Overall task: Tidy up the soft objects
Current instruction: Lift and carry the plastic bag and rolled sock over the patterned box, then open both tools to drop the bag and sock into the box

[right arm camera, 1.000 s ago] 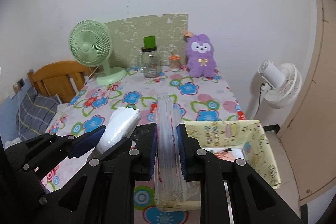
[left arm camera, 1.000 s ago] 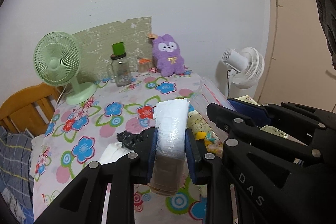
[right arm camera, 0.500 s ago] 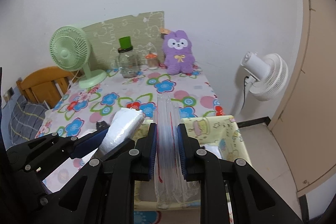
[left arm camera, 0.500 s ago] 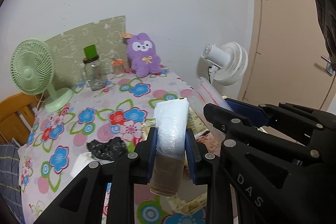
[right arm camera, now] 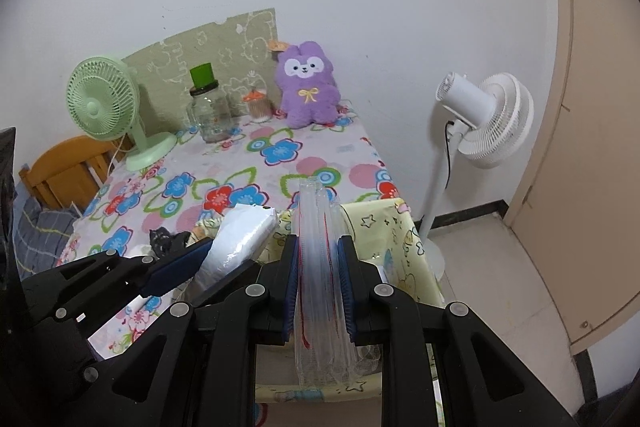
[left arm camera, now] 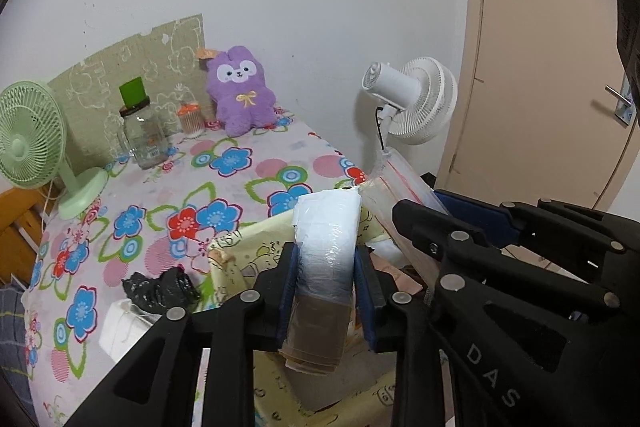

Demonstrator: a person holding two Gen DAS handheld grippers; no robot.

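Observation:
My left gripper [left arm camera: 326,279] is shut on a white plastic-wrapped soft pack [left arm camera: 326,247], held above a yellow patterned fabric bin [left arm camera: 240,247]. The pack also shows in the right wrist view [right arm camera: 240,239]. My right gripper [right arm camera: 318,279] is shut on a stack of clear zip bags [right arm camera: 318,247] with red seal lines, held above the same bin [right arm camera: 384,227]. The zip bags show in the left wrist view [left arm camera: 400,195] just right of the pack. A black crumpled soft thing [left arm camera: 160,291] and a white folded thing [left arm camera: 120,323] lie on the flowered tablecloth left of the bin.
A purple plush bunny [left arm camera: 240,91], a glass jar with green lid [left arm camera: 140,131], a small orange-topped container [left arm camera: 190,119] and a green desk fan [left arm camera: 32,143] stand at the table's back. A white standing fan [right arm camera: 480,119] and a door [left arm camera: 560,67] are to the right.
Both grippers have swung right with their loads, from over the table to over the yellow bin at the table's right edge. Both grips are unchanged.

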